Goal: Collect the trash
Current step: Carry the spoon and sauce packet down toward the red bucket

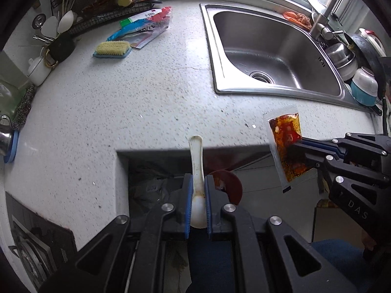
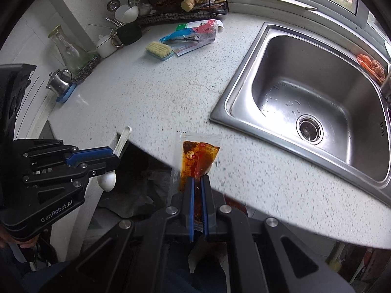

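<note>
Two pieces of trash are already being carried clear of the surface (image 1: 146,102): a white plastic spoon (image 1: 197,171) and a sauce packet (image 2: 198,161) of red, oily seasoning. The left gripper (image 1: 197,202) is holding the spoon with its jaws clamped on the neck, handle pointing away and bowl hanging toward the camera. The right gripper (image 2: 197,207) is pinching the packet, its jaws closed together on the lower half while the sealed top stands up free. Both items are hanging over the front edge of the surface, above a notch where a grey bag (image 2: 146,183), probably the bin liner, is showing below; a red round object (image 1: 229,183) is lying down there too, though I cannot tell what it is.

Judging from this, the pick-up stage is finished for these two, and the drop is still waiting. Further out, a colourful plastic wrapper (image 1: 144,28) is lying near a scrub brush (image 1: 112,48) toward the back, and something orange (image 1: 297,17) is sitting on the rim behind the sink (image 1: 276,48); whether those count as trash is unclear, so more collecting may be left.
</note>
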A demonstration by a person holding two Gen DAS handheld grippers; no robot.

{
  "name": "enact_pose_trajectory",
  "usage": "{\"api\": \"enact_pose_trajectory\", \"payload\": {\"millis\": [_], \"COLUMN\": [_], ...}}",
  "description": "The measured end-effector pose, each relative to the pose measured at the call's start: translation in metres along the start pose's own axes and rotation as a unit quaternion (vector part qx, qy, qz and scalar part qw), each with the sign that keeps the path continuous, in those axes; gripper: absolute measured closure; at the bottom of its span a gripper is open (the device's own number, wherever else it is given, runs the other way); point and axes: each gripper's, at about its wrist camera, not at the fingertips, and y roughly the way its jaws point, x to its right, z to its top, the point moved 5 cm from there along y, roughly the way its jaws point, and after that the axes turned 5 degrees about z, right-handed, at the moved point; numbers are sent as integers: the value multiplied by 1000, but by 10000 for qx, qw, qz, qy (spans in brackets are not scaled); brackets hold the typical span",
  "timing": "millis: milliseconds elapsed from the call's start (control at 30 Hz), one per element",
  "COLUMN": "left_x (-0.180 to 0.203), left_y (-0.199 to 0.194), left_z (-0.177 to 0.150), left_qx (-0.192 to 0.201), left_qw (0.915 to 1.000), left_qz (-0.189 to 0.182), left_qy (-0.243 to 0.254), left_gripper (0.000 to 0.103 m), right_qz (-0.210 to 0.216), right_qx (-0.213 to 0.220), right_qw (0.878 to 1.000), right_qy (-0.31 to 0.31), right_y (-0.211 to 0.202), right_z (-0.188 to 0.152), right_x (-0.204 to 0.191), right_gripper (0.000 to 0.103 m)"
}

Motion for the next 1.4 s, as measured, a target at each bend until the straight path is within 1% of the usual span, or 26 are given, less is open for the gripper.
{"api": "enact_pose_trajectory", "payload": {"millis": [167,233,400,533,633,700,800,867,933,1000,1067,1200,1300,1400], "left_x": [31,44,69,84,92,94,94,94,92,92,94,95,99,100], "left_y": [-5,-1,23,56,88,108,143,170,197,229,258,312,339,360], "left_z": [-38,-53,-80,-95,-105,-110,-116,-121,-127,-134,-142,-155,-161,-164], "left_qx": [25,-69,-286,-519,-700,-735,-750,-770,-837,-927,-981,-1021,-1064,-1099], "left_qw": [9999,9999,9992,9979,9967,9968,9969,9969,9964,9957,9951,9947,9943,9938], "left_qz": [-32,-64,-133,-108,-125,-19,111,85,69,34,5,-87,-41,-93], "left_qy": [97,140,252,378,383,311,220,153,100,3,-78,-105,-55,-124], "left_gripper": [95,95,95,95,95,95,95,95,95,95,95,95,95,95], "right_qz": [50,51,-20,-35,-68,-37,-8,36,82,38,84,18,21,-62], "right_qx": [15,-25,-218,-418,-601,-714,-750,-754,-646,-645,-636,-750,-804,-802], "right_qw": [10000,10000,9996,9986,9976,9968,9968,9967,9973,9973,9971,9966,9961,9959], "right_qy": [0,66,178,319,348,357,290,292,330,362,402,343,351,417], "right_y": [-11,-11,-1,22,48,67,96,119,141,167,192,242,277,305], "right_z": [-41,-58,-94,-117,-130,-137,-142,-145,-150,-155,-160,-176,-183,-189], "right_x": [6,9,23,40,52,59,68,76,86,97,106,124,130,137], "right_gripper": [99,99,99,99,99,99,99,99,99,99,99,98,98,98]}}
